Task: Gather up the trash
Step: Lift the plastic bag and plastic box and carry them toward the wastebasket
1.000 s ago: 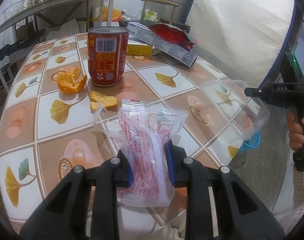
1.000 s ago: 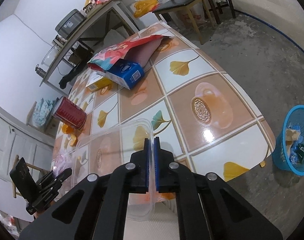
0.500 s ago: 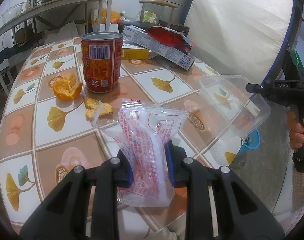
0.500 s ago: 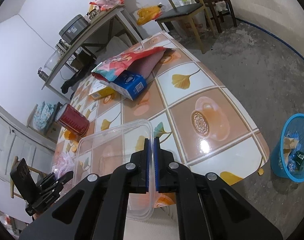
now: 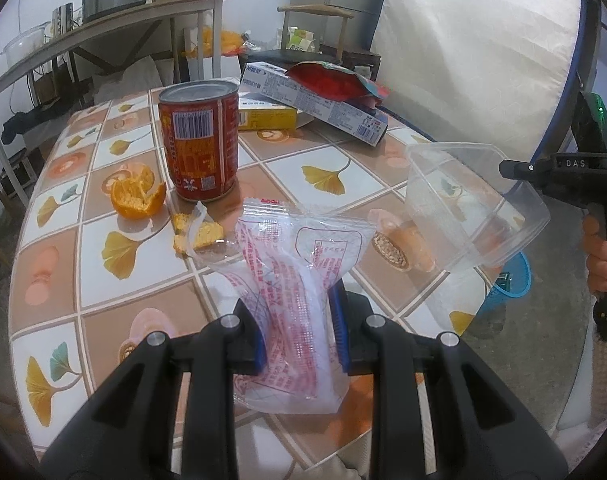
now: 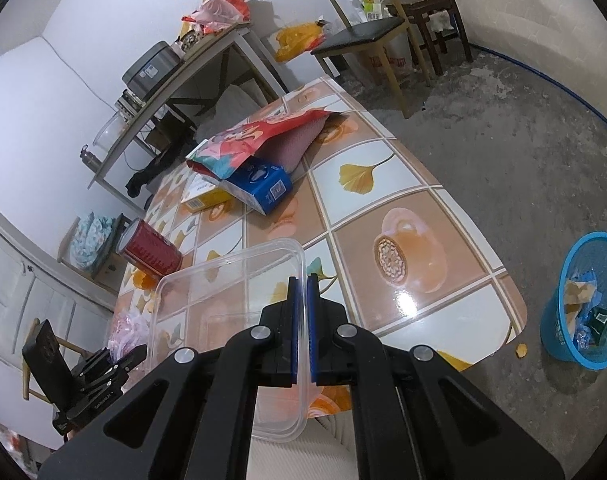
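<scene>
Over the desk's [image 5: 55, 240] near edge, my left claw [image 5: 299, 330] grips a wrapper [image 5: 299, 280], my right claw [image 6: 302, 332] pinches a tub's [image 6: 223, 280] rim; can [image 5: 199, 140], peel [image 5: 137, 196], boxes [image 5: 315, 100] beyond; bin [image 6: 583, 308] on the floor.

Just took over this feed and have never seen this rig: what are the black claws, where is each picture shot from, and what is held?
A person carries two handheld grippers; each picture comes from a camera on one of them. The left gripper pinches a printed plastic bag. The right gripper is clamped on the rim of a clear plastic container. On the tiled table are a red can, orange peel, boxes and a red packet. A blue bin stands on the floor.
</scene>
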